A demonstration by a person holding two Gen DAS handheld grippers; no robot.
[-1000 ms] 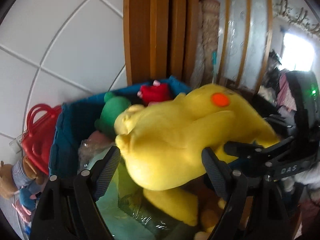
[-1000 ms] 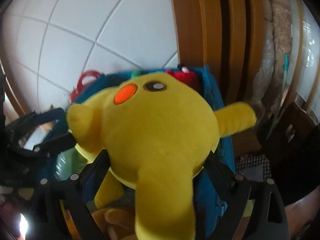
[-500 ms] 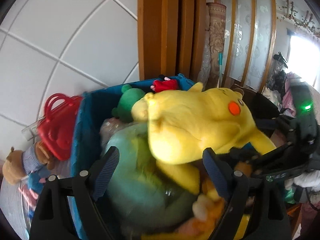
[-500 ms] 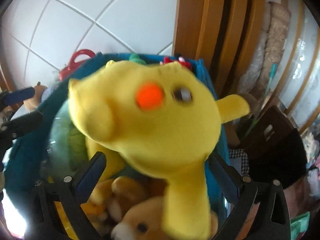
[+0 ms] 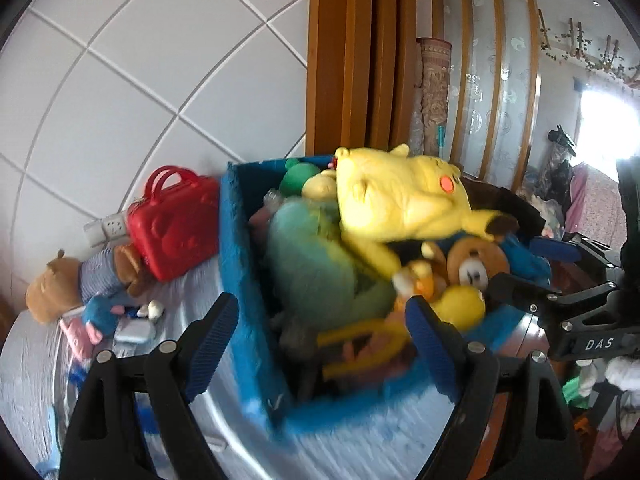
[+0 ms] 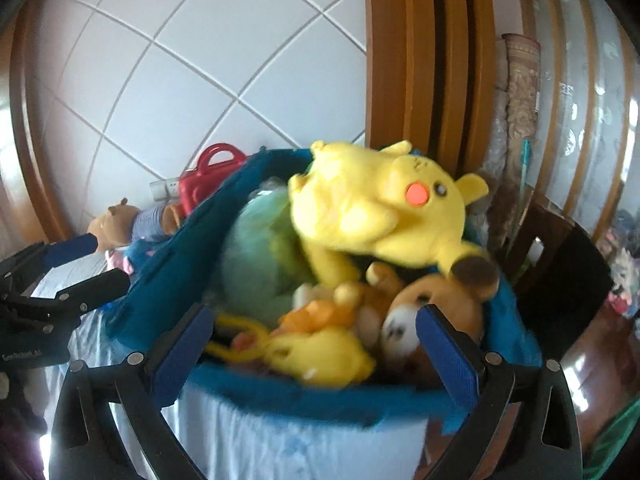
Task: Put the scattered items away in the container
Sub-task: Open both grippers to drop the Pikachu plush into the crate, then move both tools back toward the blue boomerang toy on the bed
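Blue bin (image 5: 234, 240) (image 6: 168, 264) stands on a pale cloth-covered surface, against the tiled wall and beside the wooden door frame (image 5: 352, 56). Bin is full of soft toys.

Yellow plush (image 5: 396, 200) (image 6: 372, 208) lies on top of the pile at the far side of the bin, orange cheek spot facing up, one arm hanging toward the near right rim. No gripper touches it.

Pale green plush (image 5: 312, 264) (image 6: 252, 256) sits below it, left half of the bin. Brown bear (image 5: 476, 264) (image 6: 432, 312) at the right rim; small yellow toy (image 5: 460, 304) (image 6: 320, 356) at the near rim. Blurred, so smaller toys in the bin are hard to sort out.

Outside the bin, to its left: red case (image 5: 176, 228) (image 6: 208, 180) against the wall, then a brown doll in a striped shirt (image 5: 76, 280) (image 6: 128, 224) lying on its side.

Left gripper (image 5: 320, 324): jaws spread wide, empty, held near the bin's front left corner. Right gripper (image 6: 316, 332): jaws spread wide, empty, at the near rim.
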